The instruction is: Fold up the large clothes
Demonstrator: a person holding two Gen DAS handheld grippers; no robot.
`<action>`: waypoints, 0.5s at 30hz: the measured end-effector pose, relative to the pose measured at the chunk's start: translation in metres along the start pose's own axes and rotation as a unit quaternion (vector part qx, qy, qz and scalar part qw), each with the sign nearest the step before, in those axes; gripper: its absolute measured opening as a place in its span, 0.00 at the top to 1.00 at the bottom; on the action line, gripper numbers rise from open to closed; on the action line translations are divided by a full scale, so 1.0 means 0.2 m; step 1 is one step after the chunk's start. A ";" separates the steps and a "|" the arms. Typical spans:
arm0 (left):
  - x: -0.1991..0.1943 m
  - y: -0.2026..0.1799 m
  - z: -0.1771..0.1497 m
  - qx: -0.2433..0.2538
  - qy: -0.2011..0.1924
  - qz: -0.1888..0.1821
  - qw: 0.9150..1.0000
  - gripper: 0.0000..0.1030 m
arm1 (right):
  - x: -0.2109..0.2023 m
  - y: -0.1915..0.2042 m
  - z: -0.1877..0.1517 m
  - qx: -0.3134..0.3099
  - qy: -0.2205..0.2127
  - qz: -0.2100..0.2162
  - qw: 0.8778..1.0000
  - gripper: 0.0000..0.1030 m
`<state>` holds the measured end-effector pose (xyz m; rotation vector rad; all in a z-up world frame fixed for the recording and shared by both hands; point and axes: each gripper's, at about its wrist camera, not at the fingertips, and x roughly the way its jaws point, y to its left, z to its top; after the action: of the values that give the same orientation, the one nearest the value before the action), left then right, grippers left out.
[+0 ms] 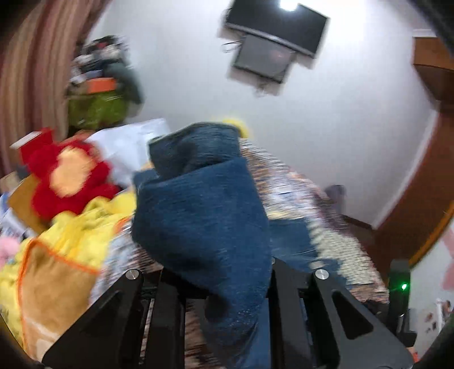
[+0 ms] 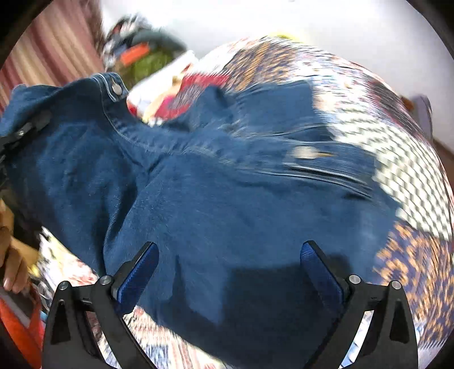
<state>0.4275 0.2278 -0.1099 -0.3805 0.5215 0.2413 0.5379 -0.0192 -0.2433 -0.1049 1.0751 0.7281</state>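
Observation:
A pair of blue denim jeans (image 2: 227,198) is spread over the patterned bed cover (image 2: 411,170), its waistband and metal button (image 2: 116,88) raised at the upper left. My left gripper (image 1: 224,281) is shut on a bunched fold of the jeans (image 1: 204,215), which hangs lifted above the bed (image 1: 312,204). That left gripper (image 2: 22,133) also shows at the left edge of the right wrist view, holding the denim. My right gripper (image 2: 229,247) hovers just above the jeans, open, its blue pads (image 2: 142,272) wide apart with nothing pinched.
A red plush toy (image 1: 71,176), a yellow blanket (image 1: 85,227) and a white pillow (image 1: 127,147) lie at the bed's left. A cluttered pile with a green bag (image 1: 96,108) stands behind. A wall television (image 1: 275,25) and wooden door frame (image 1: 425,184) are beyond. A person's hand (image 2: 11,255) is at the left.

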 end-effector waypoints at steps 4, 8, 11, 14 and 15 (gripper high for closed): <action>-0.04 -0.46 0.05 0.085 -0.016 -0.069 0.994 0.85 | -0.31 -0.30 -0.12 0.053 -0.031 -0.042 0.997 0.03; -0.03 -0.89 -0.13 0.185 0.015 -0.150 0.971 0.85 | -0.65 -0.58 -0.31 0.080 -0.054 -0.126 0.987 0.03; 0.12 -1.08 -0.37 0.229 0.117 -0.177 0.950 0.85 | -0.84 -0.72 -0.46 0.099 -0.055 -0.169 0.979 0.03; 0.33 -1.09 -0.67 0.246 0.235 -0.171 0.925 0.85 | -0.96 -0.78 -0.57 0.114 -0.059 -0.190 0.973 0.03; 0.39 -1.07 -0.76 0.241 0.269 -0.161 0.918 0.84 | -0.99 -0.79 -0.60 0.119 -0.062 -0.191 0.972 0.03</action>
<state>0.4943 -0.0171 -0.2105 -0.0360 1.0213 -0.3255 0.4852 -0.2876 -0.1799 -0.0572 0.9769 0.2534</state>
